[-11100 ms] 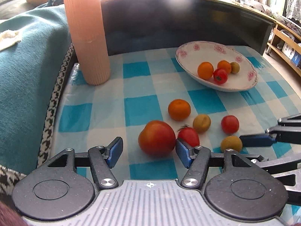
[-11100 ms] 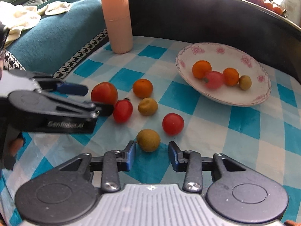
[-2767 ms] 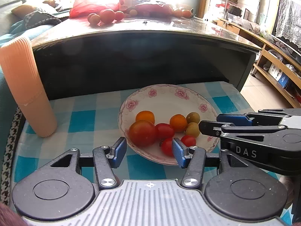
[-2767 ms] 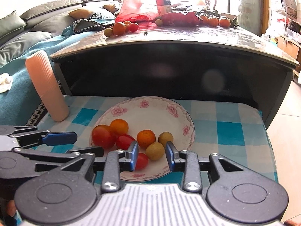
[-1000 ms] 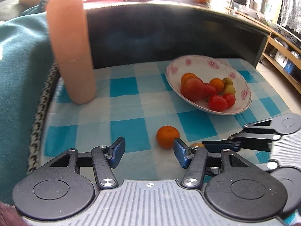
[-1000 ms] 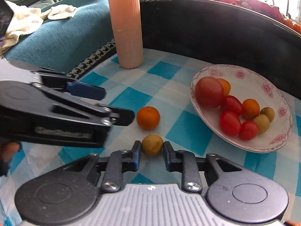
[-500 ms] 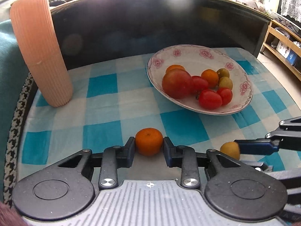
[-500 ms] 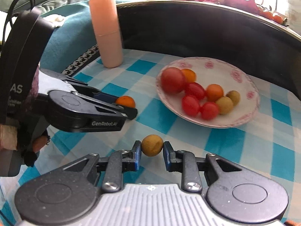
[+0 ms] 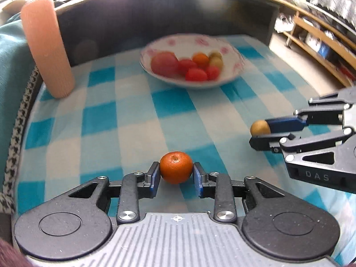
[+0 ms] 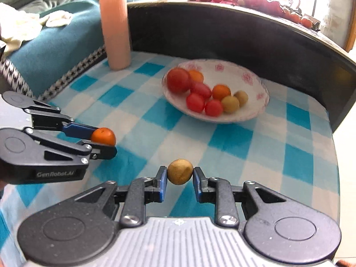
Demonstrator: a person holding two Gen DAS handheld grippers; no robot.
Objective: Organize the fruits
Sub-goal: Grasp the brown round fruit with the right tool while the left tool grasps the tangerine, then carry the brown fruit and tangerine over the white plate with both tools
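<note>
My left gripper (image 9: 176, 174) is shut on a small orange tangerine (image 9: 176, 167), lifted above the blue checked cloth; the right wrist view shows that tangerine (image 10: 103, 136) in the left gripper (image 10: 106, 142) at the left. My right gripper (image 10: 179, 181) is shut on a small yellow-brown fruit (image 10: 180, 171), which also shows (image 9: 259, 128) at the right gripper's tip (image 9: 261, 132) on the right of the left wrist view. Farther back stands the flowered white bowl (image 9: 231, 75) (image 10: 255, 111) holding several red tomatoes, tangerines and yellow-brown fruits.
A tall ribbed peach-coloured cylinder (image 9: 46, 53) (image 10: 115, 30) stands at the cloth's back left. A dark curved table wall (image 9: 155, 17) (image 10: 222, 35) rises behind the bowl, with more fruit on top. Teal fabric (image 10: 55, 51) lies on the left; wooden shelves (image 9: 322, 42) on the right.
My left gripper closed on the tangerine and lifted it off the cloth. Both grippers drew back from the bowl, each carrying its fruit; the bowl now looks smaller and farther.
</note>
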